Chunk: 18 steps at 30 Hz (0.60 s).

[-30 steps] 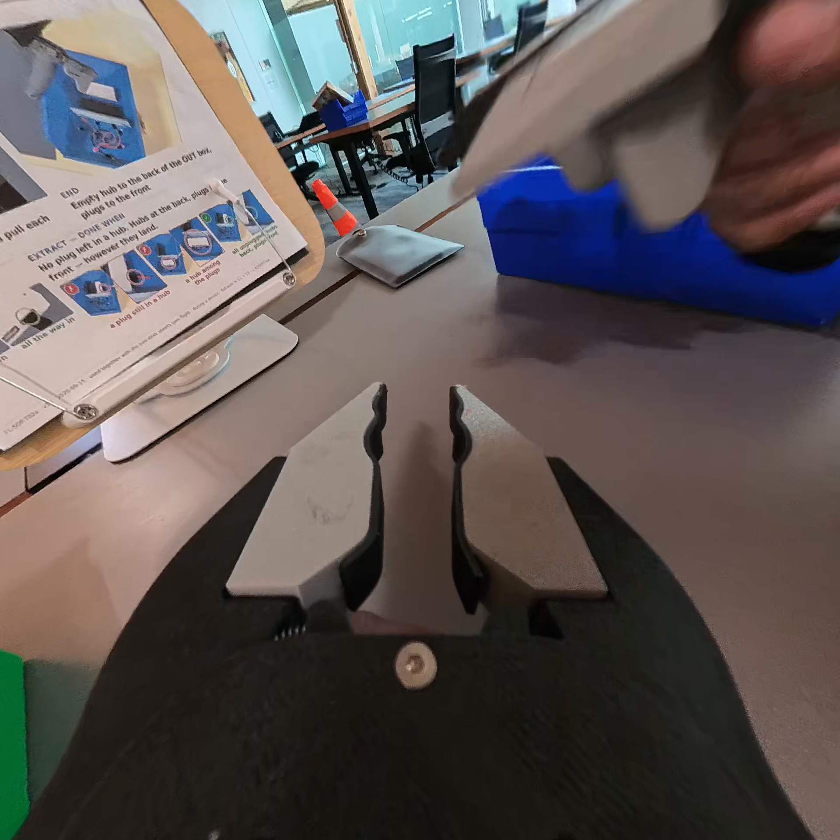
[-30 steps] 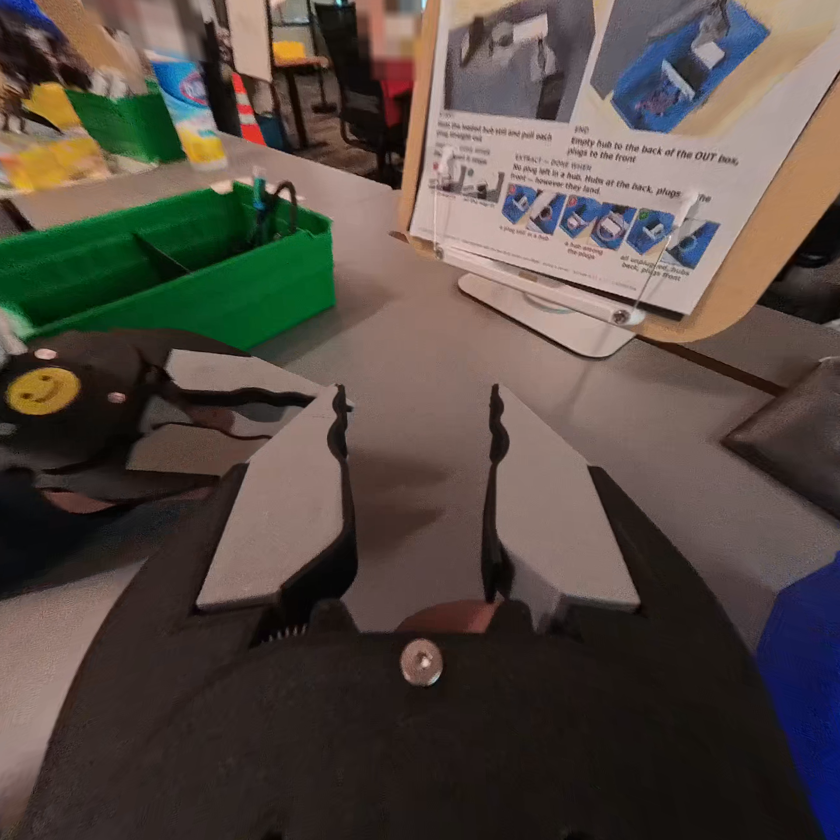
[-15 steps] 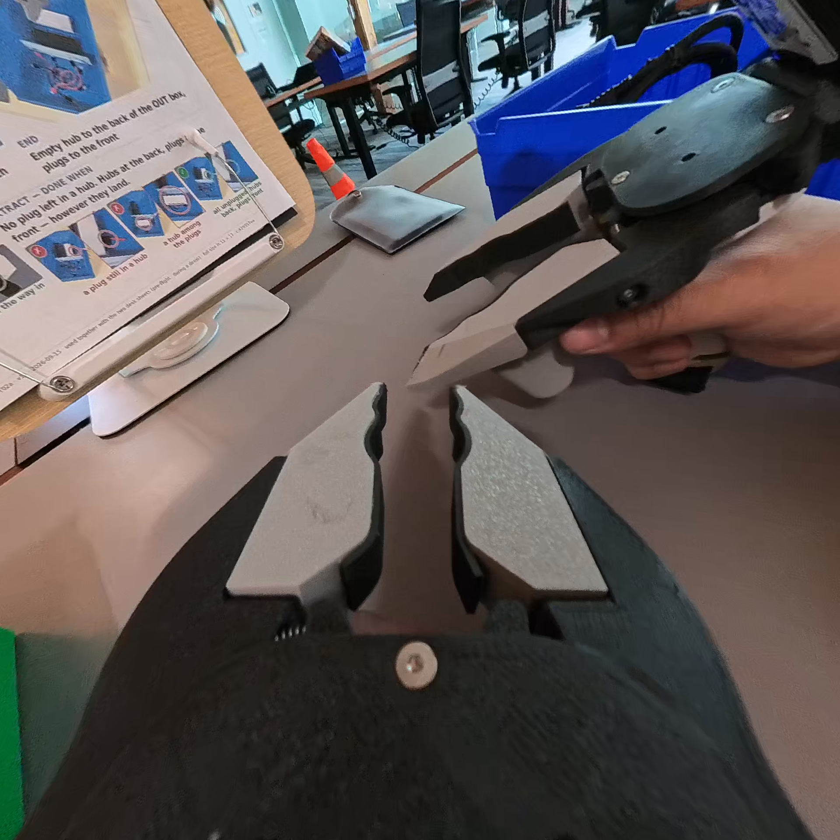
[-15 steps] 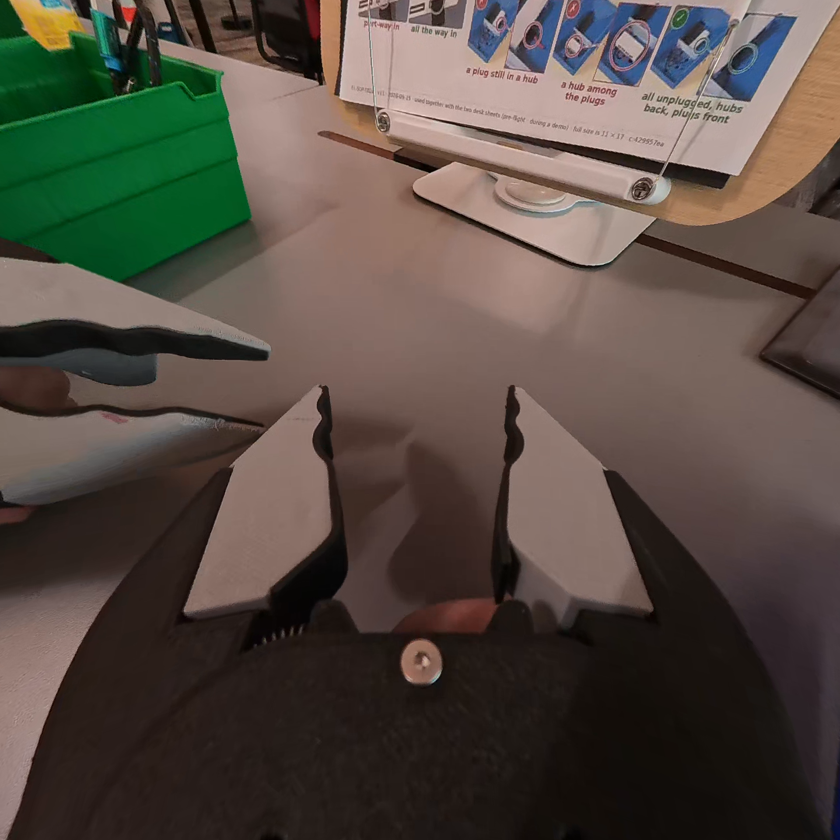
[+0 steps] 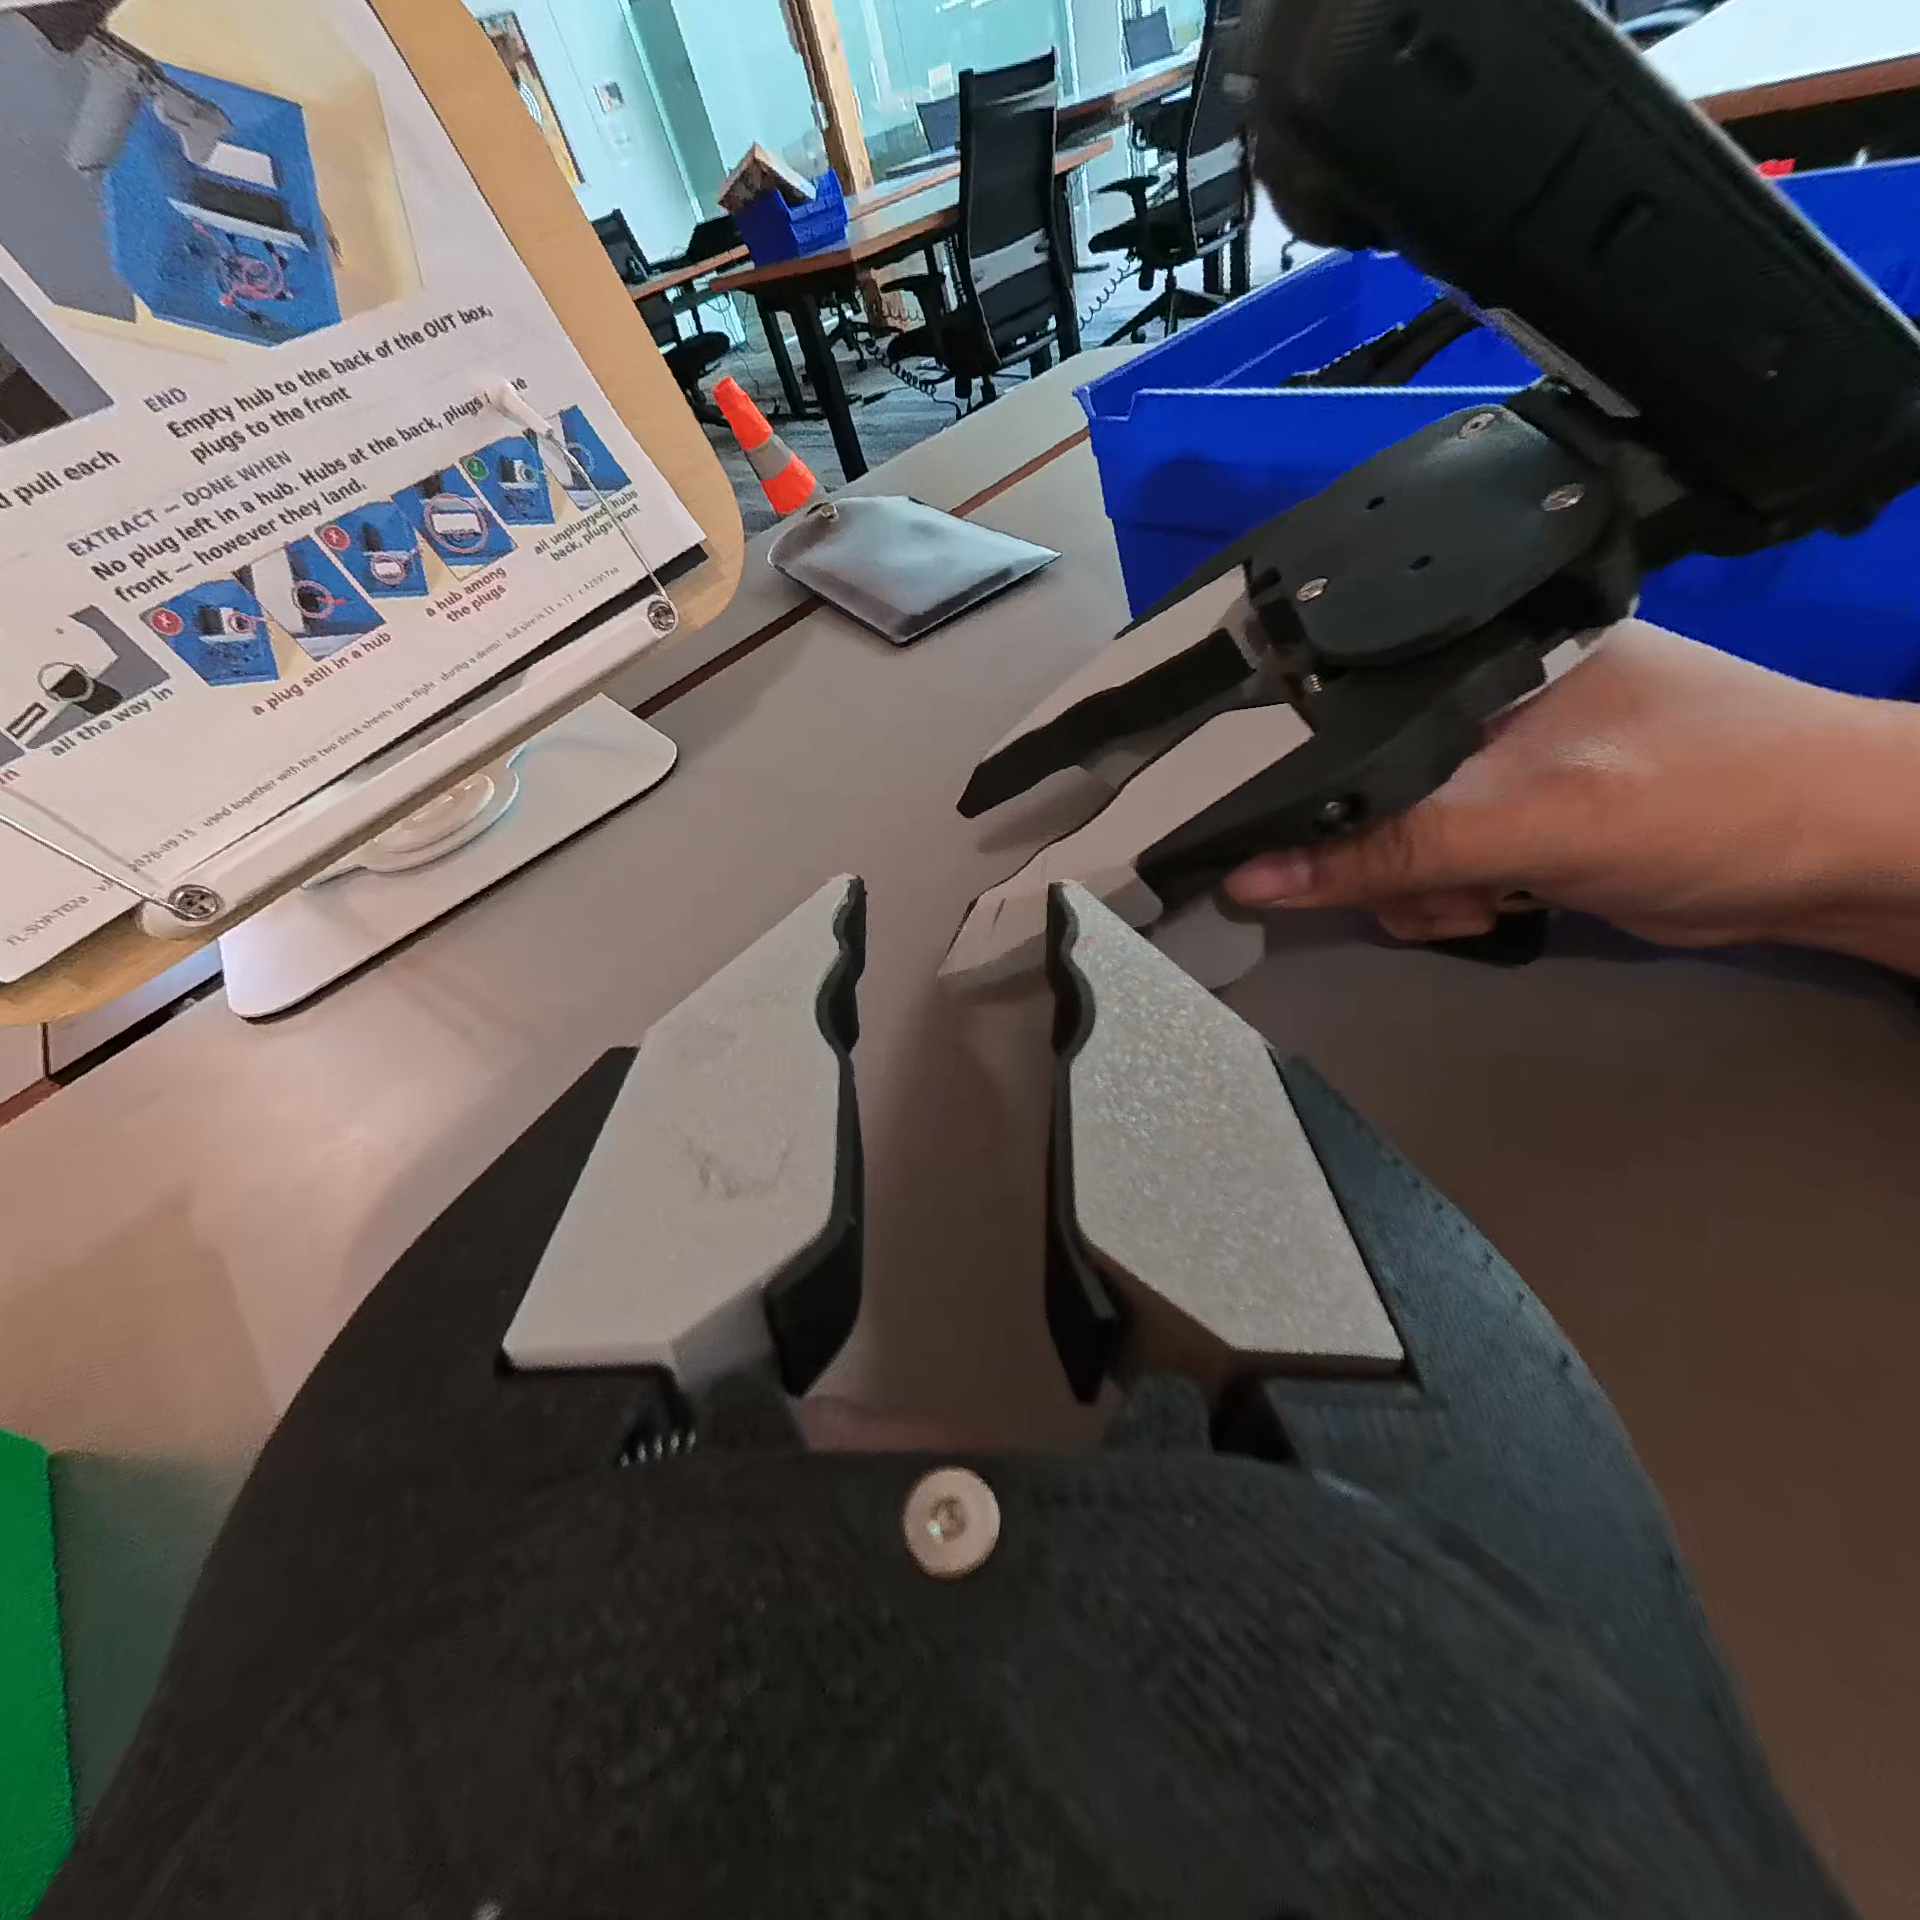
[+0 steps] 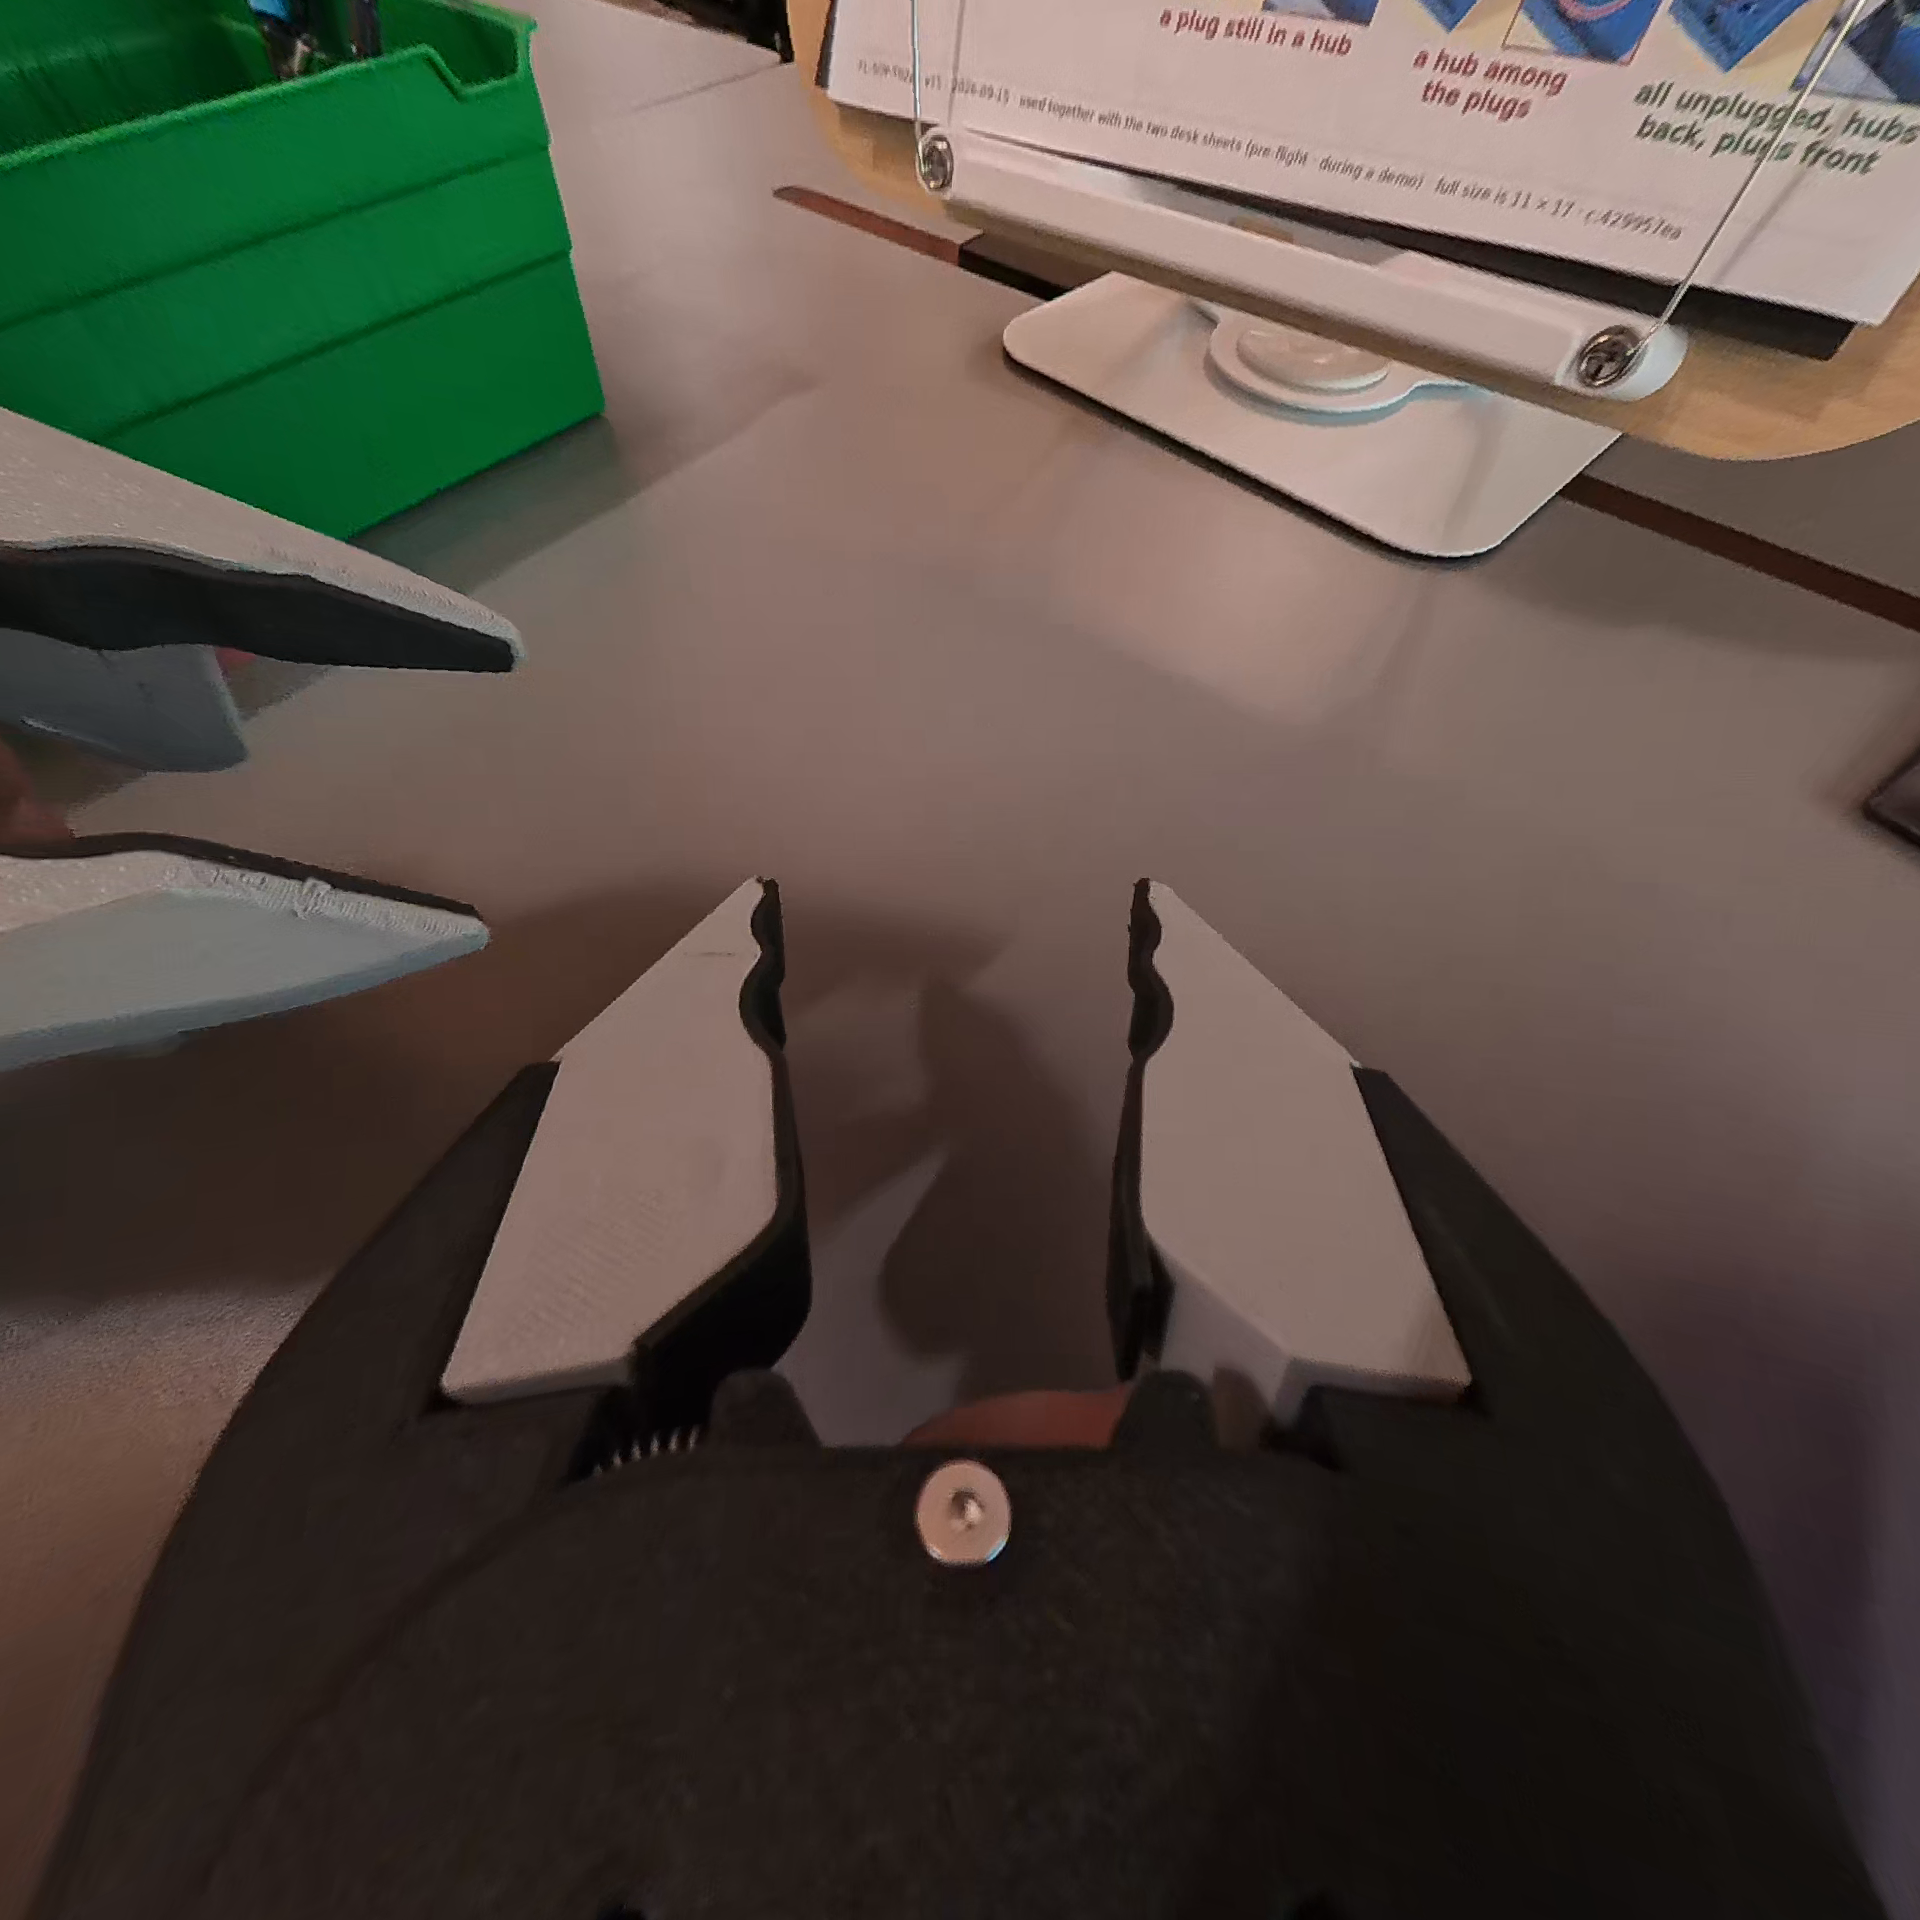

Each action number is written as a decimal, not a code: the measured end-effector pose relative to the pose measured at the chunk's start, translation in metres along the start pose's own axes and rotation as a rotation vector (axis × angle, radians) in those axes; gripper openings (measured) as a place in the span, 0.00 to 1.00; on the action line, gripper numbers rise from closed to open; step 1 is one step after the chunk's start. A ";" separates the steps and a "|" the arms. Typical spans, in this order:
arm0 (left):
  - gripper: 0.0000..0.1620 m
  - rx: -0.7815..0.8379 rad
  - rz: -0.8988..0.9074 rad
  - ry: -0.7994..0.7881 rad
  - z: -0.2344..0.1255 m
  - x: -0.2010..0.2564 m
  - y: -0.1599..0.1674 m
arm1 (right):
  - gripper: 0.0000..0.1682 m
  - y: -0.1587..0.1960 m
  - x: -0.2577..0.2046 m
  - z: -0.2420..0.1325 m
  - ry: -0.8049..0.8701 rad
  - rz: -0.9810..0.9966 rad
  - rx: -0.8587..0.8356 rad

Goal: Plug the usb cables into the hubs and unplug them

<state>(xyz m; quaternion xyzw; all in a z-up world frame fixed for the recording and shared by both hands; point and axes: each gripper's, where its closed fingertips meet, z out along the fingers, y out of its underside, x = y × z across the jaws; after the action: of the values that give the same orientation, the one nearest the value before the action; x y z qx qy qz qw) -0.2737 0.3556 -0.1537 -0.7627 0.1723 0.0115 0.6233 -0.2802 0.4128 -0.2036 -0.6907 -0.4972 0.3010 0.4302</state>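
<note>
Both grippers hang just over the grey counter (image 5: 727, 831) with nothing in them. The left gripper (image 5: 954, 904) has its fingers spread a little, bare counter showing in the gap. The right gripper (image 6: 951, 899) has its fingers spread wider, also empty. In the left wrist view the right gripper comes in from 2 o'clock, held by a hand (image 5: 1621, 810), its tips just beside the left one's. A sheet stand (image 6: 1320, 416) with a printed sheet sits at 12 to 1 o'clock in the right wrist view, a green bin (image 6: 281, 260) at 10. From the left wrist view a blue bin (image 5: 1299, 468) is at 2 o'clock, with a flat grey pouch (image 5: 914, 566) and an orange cone (image 5: 764, 447) around 12.
</note>
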 end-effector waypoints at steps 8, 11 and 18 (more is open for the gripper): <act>0.20 -0.029 0.013 0.008 0.004 0.002 0.009 | 0.37 -0.001 0.002 -0.001 0.033 -0.023 0.011; 0.20 -0.047 0.025 -0.001 0.006 0.001 0.013 | 0.36 -0.002 0.001 -0.002 0.040 -0.042 0.016; 0.20 -0.031 -0.027 -0.003 0.003 -0.005 0.019 | 0.35 -0.004 -0.001 -0.003 0.056 -0.072 0.030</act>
<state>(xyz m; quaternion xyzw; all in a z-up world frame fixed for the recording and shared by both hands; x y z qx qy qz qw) -0.2833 0.3570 -0.1716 -0.7744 0.1610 0.0070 0.6119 -0.2796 0.4116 -0.1988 -0.6740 -0.5049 0.2734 0.4648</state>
